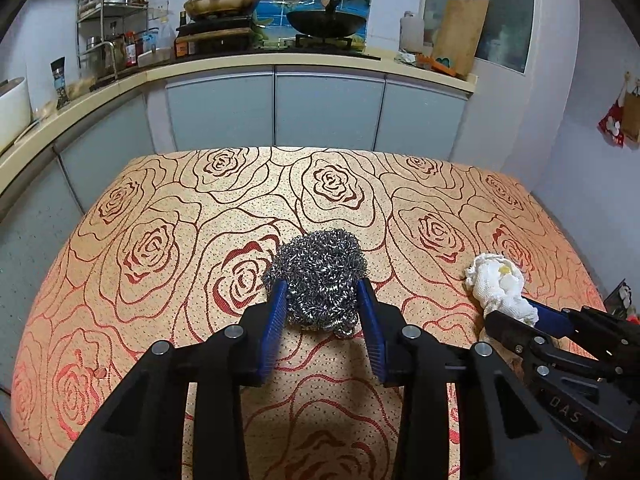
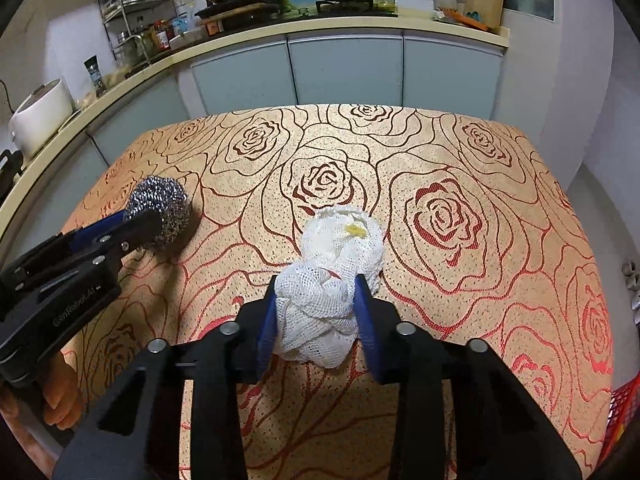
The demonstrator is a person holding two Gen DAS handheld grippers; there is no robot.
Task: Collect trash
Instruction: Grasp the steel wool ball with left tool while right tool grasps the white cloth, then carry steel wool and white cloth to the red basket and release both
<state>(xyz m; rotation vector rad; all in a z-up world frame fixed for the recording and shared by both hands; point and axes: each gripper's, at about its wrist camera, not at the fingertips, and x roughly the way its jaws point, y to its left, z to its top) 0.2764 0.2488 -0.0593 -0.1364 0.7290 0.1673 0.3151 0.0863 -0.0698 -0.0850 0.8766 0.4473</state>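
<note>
your wide desk under its beige cloth with red rose outlines fills the middle of both views, and beyond it at twelve o'clock runs the long cream-topped kitchen counter with grey-blue cabinet doors, carrying two dark woks, a wire rack of jars and a wooden board leaning at one o'clock.

your left tool, black-armed with blue pads, is pinching the round silver steel-wool scouring ball; the pads press into its lower sides, and the ball sits at the centre of that view, low against the cloth. whether it rests on the cloth or is just off it you cannot tell. from your right wrist the ball shows at nine o'clock.

your right tool is clamped on the crumpled white mesh rag with a small yellow scrap on top; the blue pads squeeze its knotted lower half. it lies near the desk's middle, at three o'clock of the scouring ball and well apart from it.
</note>
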